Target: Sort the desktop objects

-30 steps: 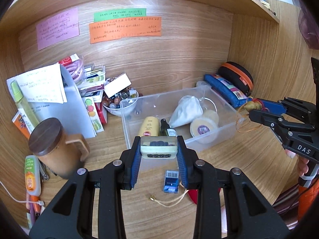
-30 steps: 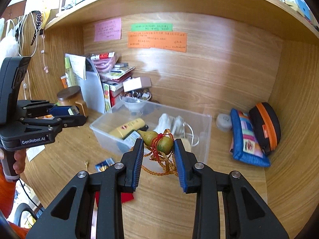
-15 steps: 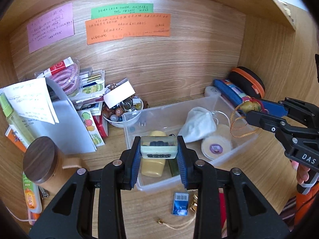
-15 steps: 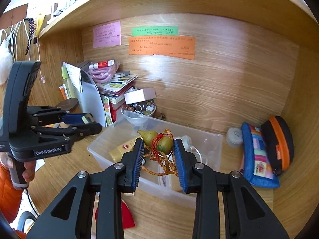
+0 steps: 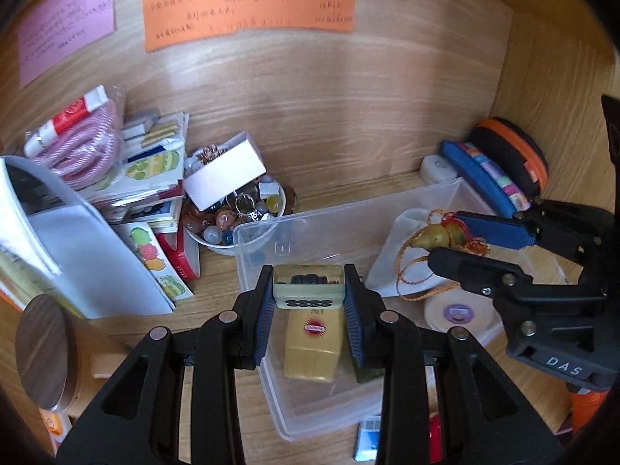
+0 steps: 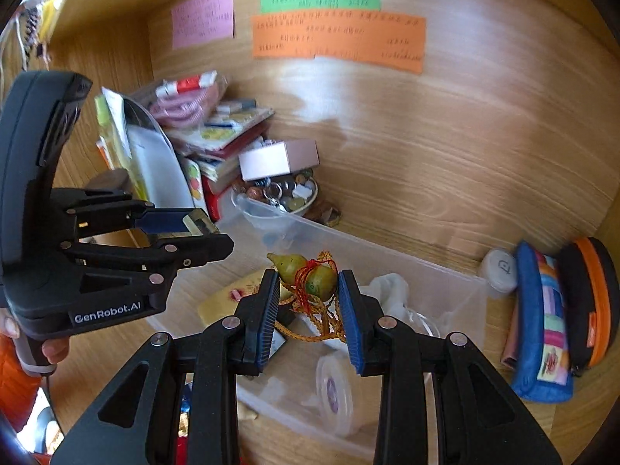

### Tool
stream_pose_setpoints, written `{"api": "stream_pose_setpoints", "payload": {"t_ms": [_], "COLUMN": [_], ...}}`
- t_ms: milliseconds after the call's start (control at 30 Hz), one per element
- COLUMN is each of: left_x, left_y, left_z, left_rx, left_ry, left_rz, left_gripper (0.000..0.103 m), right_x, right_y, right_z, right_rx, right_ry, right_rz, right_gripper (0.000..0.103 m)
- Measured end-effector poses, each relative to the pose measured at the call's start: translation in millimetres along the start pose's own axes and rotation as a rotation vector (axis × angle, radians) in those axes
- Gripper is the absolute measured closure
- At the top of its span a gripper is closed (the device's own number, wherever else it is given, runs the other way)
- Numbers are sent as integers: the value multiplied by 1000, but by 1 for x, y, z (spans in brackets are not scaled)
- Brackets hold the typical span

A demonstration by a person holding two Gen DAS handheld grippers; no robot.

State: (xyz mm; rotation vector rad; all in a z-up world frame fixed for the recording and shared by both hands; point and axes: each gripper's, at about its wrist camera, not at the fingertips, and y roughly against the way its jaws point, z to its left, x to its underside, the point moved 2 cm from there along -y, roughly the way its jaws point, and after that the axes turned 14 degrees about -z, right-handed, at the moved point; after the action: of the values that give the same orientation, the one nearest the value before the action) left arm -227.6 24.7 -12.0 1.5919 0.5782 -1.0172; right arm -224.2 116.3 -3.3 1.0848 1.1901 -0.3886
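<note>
- My left gripper (image 5: 309, 302) is clamped on a pale mahjong-like tile (image 5: 309, 290), which hangs above the near-left part of the clear plastic bin (image 5: 348, 213).
- My right gripper (image 6: 309, 310) is clamped on a small green-yellow gourd charm (image 6: 310, 273); its red and gold cord (image 6: 314, 325) dangles between the pads, over the middle of the same bin.
- I judge the step in hand to be dropping both pieces into the bin. To do it well I would bring each one low inside the walls before I let go, so neither bounces out.
- The cord is the risk: it may snag on a pad, so I would part the right pads fully and lift straight away.
- I would set the tile on a bare patch of the bin floor, not on top of the yellow tube (image 5: 312, 345) directly beneath it.
- The bin already holds the yellow tube, a small dark bottle beside it, a white cloth pouch (image 5: 391, 263) and a round white roll with a purple label (image 5: 457, 312).
- Behind the bin, a white bowl (image 5: 209, 241) is heaped with beads and key rings, with a small white box (image 5: 224, 172) resting on top.
- Two zip pouches (image 6: 542, 321) stand outside the bin against the right wall.
</note>
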Motion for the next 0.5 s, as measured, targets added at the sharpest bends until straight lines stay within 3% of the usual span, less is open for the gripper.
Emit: {"api": "stream_pose_setpoints", "payload": {"t_ms": [500], "left_x": [4], "left_y": [-46], "left_z": [7], "left_rx": [8], "left_ry": [-48], "left_rz": [83], "left_gripper": [70], "right_x": [2], "right_y": [-61], "right_z": [-10], "right_rx": [32], "right_ry": [109], "right_rz": [138], "right_gripper": [75]}}
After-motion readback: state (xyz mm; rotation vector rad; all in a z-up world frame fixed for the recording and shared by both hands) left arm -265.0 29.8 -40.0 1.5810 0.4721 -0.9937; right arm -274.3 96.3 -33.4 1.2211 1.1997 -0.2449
